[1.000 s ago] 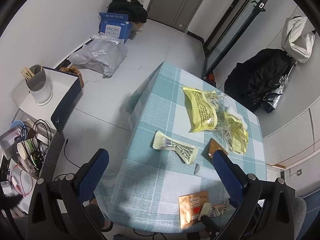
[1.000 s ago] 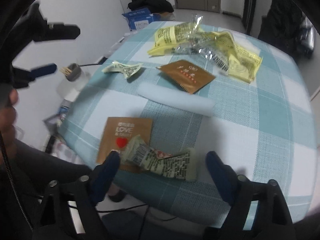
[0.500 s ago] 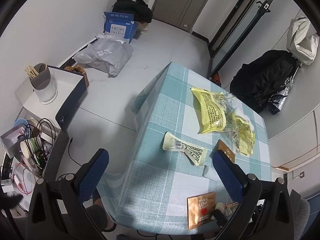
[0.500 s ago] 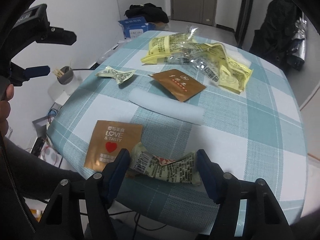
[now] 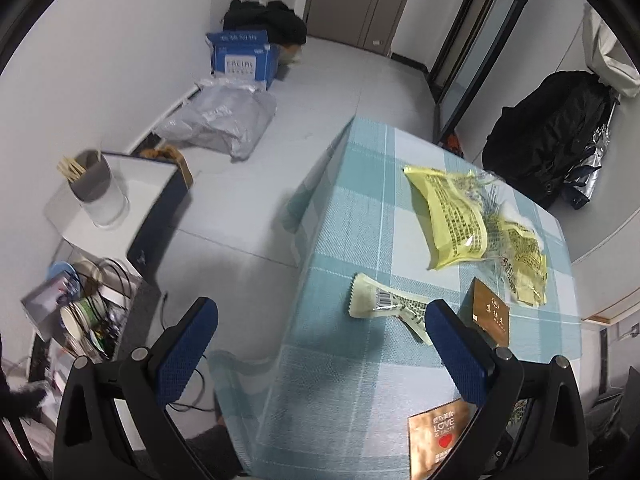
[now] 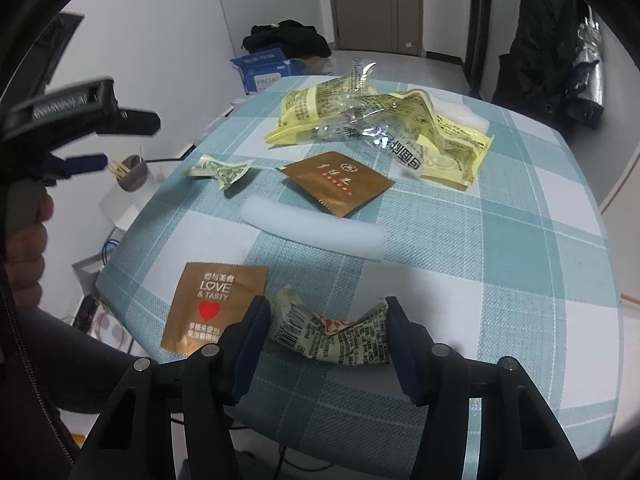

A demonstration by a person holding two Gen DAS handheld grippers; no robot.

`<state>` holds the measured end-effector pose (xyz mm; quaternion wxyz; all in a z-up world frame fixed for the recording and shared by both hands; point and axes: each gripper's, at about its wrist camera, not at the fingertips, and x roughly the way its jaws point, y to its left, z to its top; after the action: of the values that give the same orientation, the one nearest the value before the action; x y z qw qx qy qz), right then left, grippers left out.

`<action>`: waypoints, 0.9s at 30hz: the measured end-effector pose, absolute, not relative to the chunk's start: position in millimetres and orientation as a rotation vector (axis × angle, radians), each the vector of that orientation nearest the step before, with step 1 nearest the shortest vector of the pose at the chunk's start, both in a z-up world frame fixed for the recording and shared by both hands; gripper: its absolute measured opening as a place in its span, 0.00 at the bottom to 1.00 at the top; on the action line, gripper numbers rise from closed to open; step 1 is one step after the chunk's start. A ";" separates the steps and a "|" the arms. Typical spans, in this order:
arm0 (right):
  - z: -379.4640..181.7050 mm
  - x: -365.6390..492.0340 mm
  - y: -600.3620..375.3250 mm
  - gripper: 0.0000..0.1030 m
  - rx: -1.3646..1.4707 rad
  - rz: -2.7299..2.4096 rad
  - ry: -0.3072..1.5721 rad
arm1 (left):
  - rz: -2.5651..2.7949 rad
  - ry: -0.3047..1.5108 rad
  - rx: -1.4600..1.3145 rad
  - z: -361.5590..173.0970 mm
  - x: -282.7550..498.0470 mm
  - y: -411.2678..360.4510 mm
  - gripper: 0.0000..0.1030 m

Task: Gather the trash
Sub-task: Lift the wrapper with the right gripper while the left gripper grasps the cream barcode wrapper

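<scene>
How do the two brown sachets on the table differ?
The near brown sachet carries white "LOVE & TASTY" lettering and a red heart; the far brown sachet has only small pale print. The near one lies beside the right gripper, the far one beyond the white foam strip. Both lie flat.

Woven matt checked tablecloth [image 6: 500, 240]; glossy crinkled plastic yellow wrappers [image 6: 384, 120]; smooth brown foil sachet [image 6: 338, 182].

The brown sachet [image 6: 214, 304] reads "LOVE & TASTY"; the blue box [image 5: 243, 56] reads "FACIAL".
</scene>
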<state>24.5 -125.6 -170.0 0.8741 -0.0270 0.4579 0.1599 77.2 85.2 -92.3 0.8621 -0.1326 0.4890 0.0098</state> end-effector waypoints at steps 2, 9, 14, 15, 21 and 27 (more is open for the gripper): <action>-169.2 26.5 -128.6 0.51 -0.040 0.339 0.958 | 0.002 1.055 -0.289 -98.8 81.4 82.0 0.99; -164.9 31.7 -140.3 0.39 0.014 0.363 0.954 | -0.050 1.146 -0.256 -113.8 95.0 59.4 0.99; -160.8 32.3 -143.4 0.29 0.005 0.395 0.933 | -0.035 1.180 -0.165 -121.2 101.4 45.0 0.99; -159.9 32.7 -144.1 0.26 0.001 0.401 0.928 | -0.026 1.185 -0.142 -122.2 102.3 42.5 0.99; -157.2 37.6 -151.3 0.17 0.028 0.421 0.931 | -0.014 1.178 -0.060 -122.3 103.0 33.2 0.98; -156.1 45.2 -164.3 0.08 0.096 0.417 0.947 | -0.031 1.150 0.027 -119.0 103.0 19.3 0.74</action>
<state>45.2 -164.3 -156.1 0.8680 0.0457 0.4525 0.1995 103.0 19.3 -119.0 0.8391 0.0128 0.5436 -0.0148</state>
